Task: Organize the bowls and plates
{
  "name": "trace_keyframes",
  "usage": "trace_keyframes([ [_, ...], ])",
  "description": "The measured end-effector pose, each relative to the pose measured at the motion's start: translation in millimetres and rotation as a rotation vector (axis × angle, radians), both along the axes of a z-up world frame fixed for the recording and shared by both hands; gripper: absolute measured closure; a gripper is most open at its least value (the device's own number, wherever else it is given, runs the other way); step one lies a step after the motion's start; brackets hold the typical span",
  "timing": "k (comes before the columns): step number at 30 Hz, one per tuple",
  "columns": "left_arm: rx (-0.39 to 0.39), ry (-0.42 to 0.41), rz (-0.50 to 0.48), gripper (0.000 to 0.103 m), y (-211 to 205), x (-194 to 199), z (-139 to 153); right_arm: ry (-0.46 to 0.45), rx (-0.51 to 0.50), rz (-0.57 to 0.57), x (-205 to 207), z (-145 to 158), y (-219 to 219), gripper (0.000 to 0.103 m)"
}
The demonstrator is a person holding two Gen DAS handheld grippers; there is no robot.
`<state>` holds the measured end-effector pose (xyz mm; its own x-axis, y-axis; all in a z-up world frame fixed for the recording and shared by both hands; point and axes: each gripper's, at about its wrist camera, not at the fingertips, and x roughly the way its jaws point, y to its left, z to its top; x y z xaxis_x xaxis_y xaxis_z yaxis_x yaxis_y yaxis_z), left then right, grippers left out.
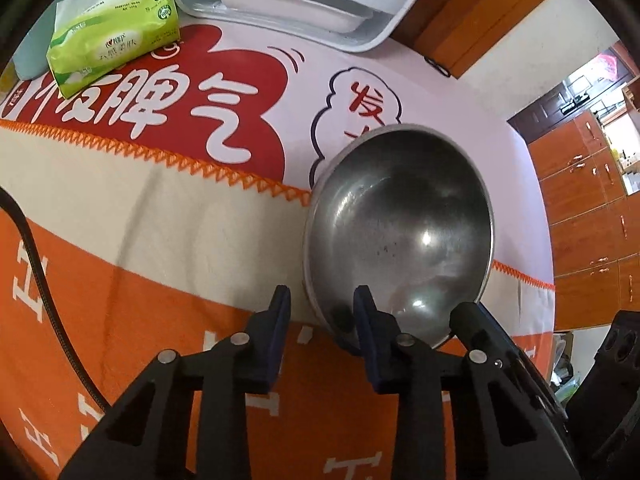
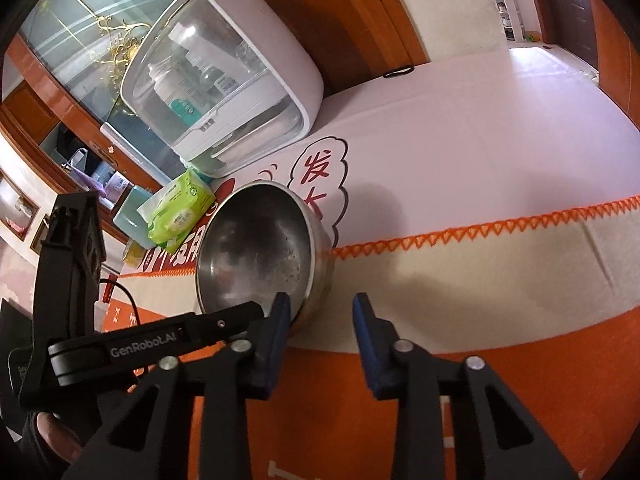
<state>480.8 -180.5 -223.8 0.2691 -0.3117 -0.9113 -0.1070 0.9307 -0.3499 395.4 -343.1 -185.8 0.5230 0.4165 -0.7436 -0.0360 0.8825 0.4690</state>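
A steel bowl (image 1: 400, 232) stands on the orange, cream and pink tablecloth (image 1: 160, 208). My left gripper (image 1: 322, 300) is open; its jaws straddle the bowl's near-left rim, one finger inside the bowl and one outside. In the right wrist view the bowl (image 2: 260, 248) sits ahead and left. My right gripper (image 2: 322, 304) is open, with its left finger at the bowl's near-right rim and its right finger over bare cloth. The left gripper's body (image 2: 160, 340) shows reaching in from the left.
A white dish cabinet with a clear lid (image 2: 224, 80) stands at the back of the table, with a white tray (image 1: 288, 4) inside. A green tissue pack (image 1: 116, 36) lies at the back left. A black cable (image 1: 36, 272) crosses the left side. Wooden cabinets (image 1: 592, 208) stand to the right.
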Motion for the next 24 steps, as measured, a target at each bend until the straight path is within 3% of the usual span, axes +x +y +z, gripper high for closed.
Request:
trace_keyframes([
  [5, -0.005, 0.002, -0.017, 0.080, -3.8, -8.6, 4.0, 0.015, -0.009, 0.000, -4.6, -0.4, 2.9, 0.093],
  [24, 0.036, 0.004, -0.089, 0.081, -21.8, -69.1, 41.8, 0.007, -0.004, 0.028, -63.5, 28.8, 3.3, 0.102],
])
